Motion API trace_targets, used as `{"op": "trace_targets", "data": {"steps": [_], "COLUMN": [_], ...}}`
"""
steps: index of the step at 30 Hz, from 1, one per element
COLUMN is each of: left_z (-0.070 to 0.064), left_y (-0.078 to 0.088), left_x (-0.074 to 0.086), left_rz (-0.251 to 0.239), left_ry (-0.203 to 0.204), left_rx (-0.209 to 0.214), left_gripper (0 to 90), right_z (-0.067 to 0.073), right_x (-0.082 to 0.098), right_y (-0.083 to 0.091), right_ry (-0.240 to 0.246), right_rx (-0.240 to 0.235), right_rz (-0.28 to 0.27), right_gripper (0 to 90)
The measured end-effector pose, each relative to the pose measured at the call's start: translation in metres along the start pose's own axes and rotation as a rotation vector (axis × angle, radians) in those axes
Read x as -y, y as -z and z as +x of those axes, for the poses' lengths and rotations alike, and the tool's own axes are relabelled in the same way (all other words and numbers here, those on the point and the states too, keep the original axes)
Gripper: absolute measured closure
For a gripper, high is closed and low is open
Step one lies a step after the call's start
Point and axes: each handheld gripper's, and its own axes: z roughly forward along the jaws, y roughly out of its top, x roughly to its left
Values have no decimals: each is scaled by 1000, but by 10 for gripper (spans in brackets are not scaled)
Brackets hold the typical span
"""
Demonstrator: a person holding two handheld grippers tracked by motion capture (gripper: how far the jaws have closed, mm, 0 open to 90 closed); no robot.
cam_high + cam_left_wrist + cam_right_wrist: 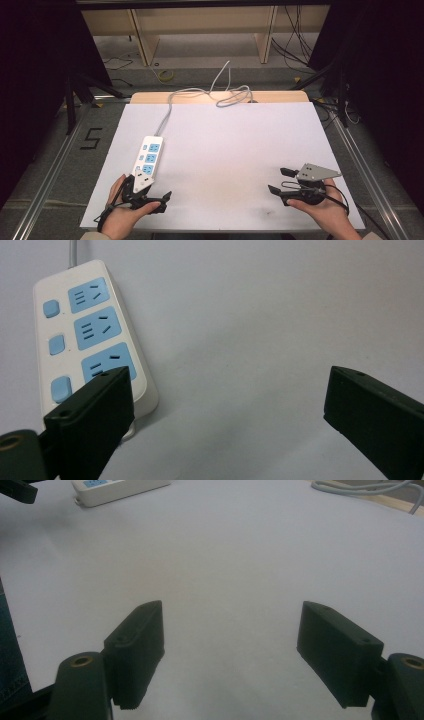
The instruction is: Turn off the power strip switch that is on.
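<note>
Left hand-held gripper (159, 199) jaws wide, nothing between them, sits at near-left of white surface (225, 150), just beside near end of power strip (148, 159). Right hand-held gripper (280, 181) jaws also wide and empty, near-right, well apart from strip. Strip lies flat on left half, grey cord (210, 94) running to far edge, coiled there.

Even overhead light brightens the white bench (225, 150), surroundings stay dark, shadows are soft, and close jaws appear slightly blurred.
</note>
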Motion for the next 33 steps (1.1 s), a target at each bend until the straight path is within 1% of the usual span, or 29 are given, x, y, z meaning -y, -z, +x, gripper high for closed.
{"op": "trace_targets", "data": {"steps": [6, 8, 9, 10, 11, 12, 13, 15, 16, 17, 18, 21, 22, 23, 24, 25, 26, 27, 28, 29, 30, 31, 33], "left_z": [-1, -1, 0, 1, 2, 3, 4, 5, 8, 8, 10, 14, 16, 18, 20, 22, 27, 27, 29, 32, 34, 38, 39], "left_y": [-1, -1, -1, 0, 1, 2, 4, 6, 7, 7, 8, 8, 8, 8, 7, 7, 5, 5, 5, 5, 4, 4, 4], "left_x": [-3, -5, -6, -8, -9, -11, -13, -17, -21, -21, -24, -30, -32, -33, -35, -37, -40, -40, -41, -42, -44, -46, -47], "left_rz": [-11, -9, -11, -16, -24, -28, -27, -19, -14, -14, -16, -23, -20, -18, -15, -12, -11, -11, -11, -11, -16, -25, -29], "left_ry": [-13, -8, -6, 3, 15, 32, 43, 50, 67, 67, 73, 88, 85, 88, 87, 94, 101, 101, 108, 120, 129, 145, 151], "left_rx": [-2, -4, -13, -26, -41, -61, -81, -97, -134, -134, -145, -153, -155, -160, -160, -160, -170, -170, -177, -175, -174, -168, -167], "left_gripper": [55, 52, 70, 70, 155, 155, 238, 303, 347, 388, 388, 471, 519, 519, 543, 577, 598, 619, 619, 649, 649, 677, 701], "right_z": [0, 0, 0, 0, 0, 0, 0, 0, 0, 0, 0, 0, 0, 0, 0, 0, 0, 0, 0, 0, 0, 0, 0], "right_x": [1, 1, 1, 1, 1, 1, 1, 1, 1, 0, 0, 0, 0, 0, 0, 0, 0, 0, 0, 0, 0, 0, 0], "right_y": [2, 2, 2, 2, 2, 2, 2, 1, 1, 1, 1, 0, -1, -1, -1, -1, -1, -1, -1, -1, -1, -1, -1], "right_ry": [1, -1, -1, -1, -2, -2, -1, -2, -3, 0, 0, 1, 0, 0, 0, 1, 2, 2, 2, 2, 2, 1, 1], "right_rx": [6, 7, 10, 10, 8, 8, 8, 8, 8, 7, 7, 6, 5, 5, 5, 4, 3, 3, 2, 3, 3, 3, 2], "right_rz": [-2, -3, -3, -3, -3, -3, -2, -1, 0, 0, 0, 0, -1, -1, 0, 2, 3, 3, 2, 1, 1, 2, 1], "right_gripper": [275, 275, 276, 276, 276, 276, 276, 278, 279, 279, 279, 280, 281, 281, 281, 281, 282, 282, 282, 283, 283, 283, 283]}}
